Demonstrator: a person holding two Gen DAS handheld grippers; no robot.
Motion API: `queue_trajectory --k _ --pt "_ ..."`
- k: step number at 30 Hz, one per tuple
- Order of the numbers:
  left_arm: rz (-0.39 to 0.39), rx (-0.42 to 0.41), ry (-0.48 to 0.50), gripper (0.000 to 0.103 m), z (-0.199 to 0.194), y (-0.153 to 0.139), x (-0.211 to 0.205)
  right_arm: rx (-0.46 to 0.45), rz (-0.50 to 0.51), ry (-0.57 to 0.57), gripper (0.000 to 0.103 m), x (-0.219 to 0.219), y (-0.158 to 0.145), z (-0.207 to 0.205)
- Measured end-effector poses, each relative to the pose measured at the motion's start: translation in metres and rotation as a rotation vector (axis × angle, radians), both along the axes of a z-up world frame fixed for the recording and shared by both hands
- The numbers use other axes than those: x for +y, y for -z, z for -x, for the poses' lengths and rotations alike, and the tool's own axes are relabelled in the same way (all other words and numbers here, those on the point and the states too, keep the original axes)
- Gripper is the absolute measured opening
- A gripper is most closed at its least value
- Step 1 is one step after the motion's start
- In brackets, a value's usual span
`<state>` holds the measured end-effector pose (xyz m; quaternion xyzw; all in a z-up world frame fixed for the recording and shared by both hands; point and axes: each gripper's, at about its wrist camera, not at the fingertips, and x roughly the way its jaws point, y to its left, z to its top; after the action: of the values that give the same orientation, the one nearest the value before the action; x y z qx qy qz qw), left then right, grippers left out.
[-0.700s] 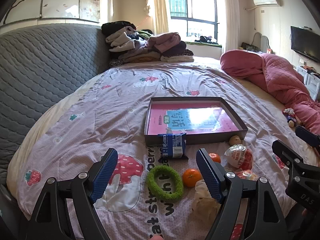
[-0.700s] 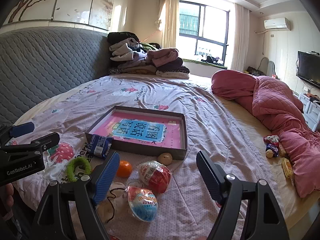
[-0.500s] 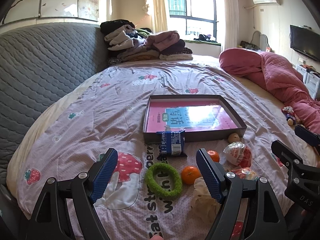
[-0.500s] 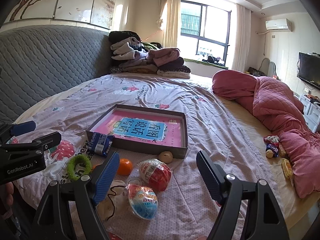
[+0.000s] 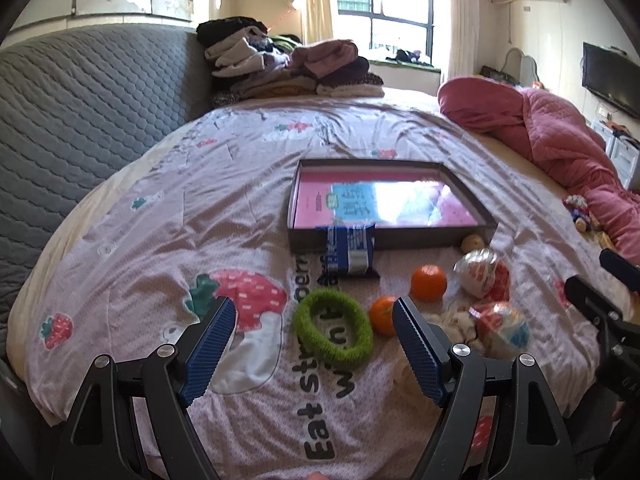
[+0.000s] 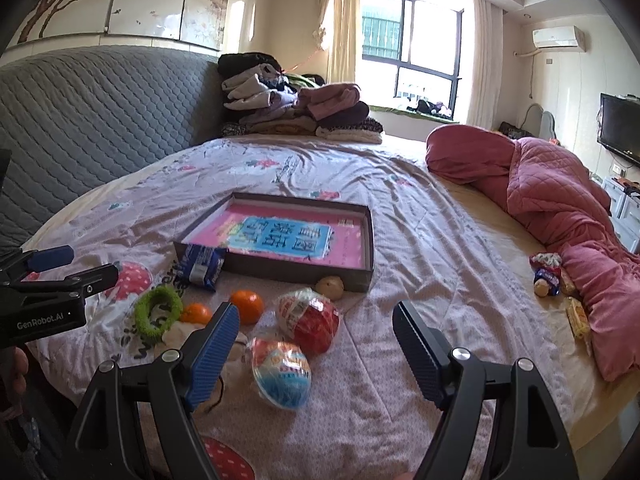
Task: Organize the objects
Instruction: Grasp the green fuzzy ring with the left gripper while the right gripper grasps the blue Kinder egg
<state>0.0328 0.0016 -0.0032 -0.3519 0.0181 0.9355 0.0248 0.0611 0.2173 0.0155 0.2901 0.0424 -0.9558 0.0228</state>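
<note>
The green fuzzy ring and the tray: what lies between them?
A blue snack packet leans on the tray wall, beyond the green fuzzy ring, in the left wrist view.

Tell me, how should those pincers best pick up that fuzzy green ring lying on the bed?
Probably from above, pinching one side of the green ring across its band, one finger in the hole and one outside. It lies flat on the bedspread, so the rim is the only graspable part. The open left gripper is nearest; the far-left arc is clear of the orange.
</note>
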Motion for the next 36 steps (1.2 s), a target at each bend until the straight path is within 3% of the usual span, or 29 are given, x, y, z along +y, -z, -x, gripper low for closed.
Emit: queue_trajectory --k 15,29,36 --pt "0.043 -0.066 0.037 0.081 -0.003 0.043 0.004 -0.113 -0.011 -0.032 0.079 0.001 0.044 0.008" --pt "0.008 -0.125 -0.041 0.081 0.031 0.067 -0.018 -0.150 0.002 -0.043 0.079 0.002 0.062 0.023" --pt "0.025 -0.144 -0.024 0.081 0.048 0.080 -0.013 -0.165 0.036 -0.060 0.079 0.004 0.070 0.030"
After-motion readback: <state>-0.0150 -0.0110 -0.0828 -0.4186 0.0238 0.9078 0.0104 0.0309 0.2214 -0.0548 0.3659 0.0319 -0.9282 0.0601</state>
